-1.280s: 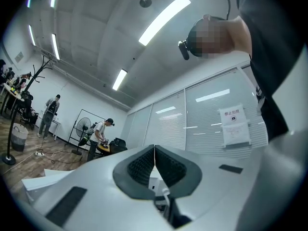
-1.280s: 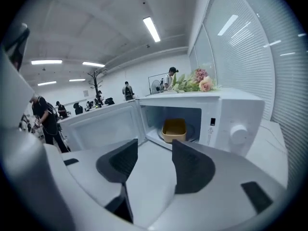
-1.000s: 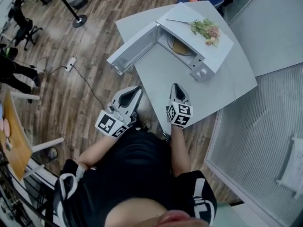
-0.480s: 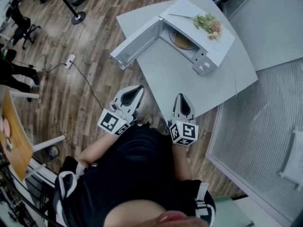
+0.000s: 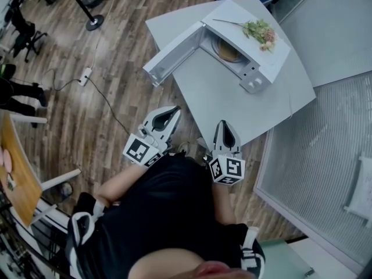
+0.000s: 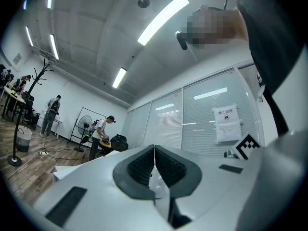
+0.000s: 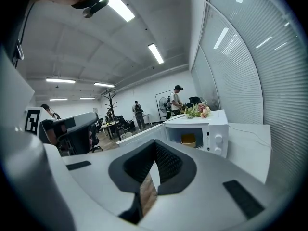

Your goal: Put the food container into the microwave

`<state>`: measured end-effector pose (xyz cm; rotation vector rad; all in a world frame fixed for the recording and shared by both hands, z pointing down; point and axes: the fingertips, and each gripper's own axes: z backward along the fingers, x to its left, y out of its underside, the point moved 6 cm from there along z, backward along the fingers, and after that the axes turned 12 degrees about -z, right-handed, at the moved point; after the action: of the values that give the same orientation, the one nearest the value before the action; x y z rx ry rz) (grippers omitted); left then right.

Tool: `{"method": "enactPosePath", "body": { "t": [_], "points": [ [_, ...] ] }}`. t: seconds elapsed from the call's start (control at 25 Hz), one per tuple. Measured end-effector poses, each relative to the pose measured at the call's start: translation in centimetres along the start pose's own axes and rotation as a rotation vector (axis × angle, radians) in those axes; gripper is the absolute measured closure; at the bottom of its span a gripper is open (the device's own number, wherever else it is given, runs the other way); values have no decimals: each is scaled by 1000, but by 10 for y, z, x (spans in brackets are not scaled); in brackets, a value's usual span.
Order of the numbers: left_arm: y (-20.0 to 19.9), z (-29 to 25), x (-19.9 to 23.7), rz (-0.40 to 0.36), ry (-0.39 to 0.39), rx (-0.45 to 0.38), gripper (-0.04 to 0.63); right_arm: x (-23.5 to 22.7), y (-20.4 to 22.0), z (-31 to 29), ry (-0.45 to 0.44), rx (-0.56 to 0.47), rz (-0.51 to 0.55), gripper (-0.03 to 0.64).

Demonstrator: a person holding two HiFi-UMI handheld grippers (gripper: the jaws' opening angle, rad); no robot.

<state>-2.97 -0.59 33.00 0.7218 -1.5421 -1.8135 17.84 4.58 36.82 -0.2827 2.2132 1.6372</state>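
Observation:
The white microwave [image 5: 244,45] stands at the far end of the grey table [image 5: 232,103], its door [image 5: 171,57] swung open to the left. A yellowish food container [image 5: 226,51] sits inside its cavity, and the right gripper view also shows this container [image 7: 188,139] inside the microwave [image 7: 214,129]. My left gripper [image 5: 172,111] hangs shut and empty over the floor, left of the table's near corner. At the table's near edge my right gripper [image 5: 224,123] is shut on nothing and points toward the microwave. Both are held close to my body.
A flower bunch [image 5: 260,31] lies on the microwave's top. A cable and power strip [image 5: 87,75] run over the wooden floor at the left, beside a wooden table [image 5: 13,167]. A glass partition [image 5: 325,156] closes off the right. A person [image 6: 98,137] and a fan [image 6: 84,129] stand far back.
Both grippers have drawn back toward my body. The right one has moved from over the table to its near edge. The jaws stayed shut.

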Motion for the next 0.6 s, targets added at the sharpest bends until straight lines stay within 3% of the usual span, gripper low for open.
{"method": "enactPosePath", "body": {
  "t": [0.6],
  "points": [
    [-2,24,23,24,5,-7,571,31,7,-6,20,-14,4,594]
  ]
}}
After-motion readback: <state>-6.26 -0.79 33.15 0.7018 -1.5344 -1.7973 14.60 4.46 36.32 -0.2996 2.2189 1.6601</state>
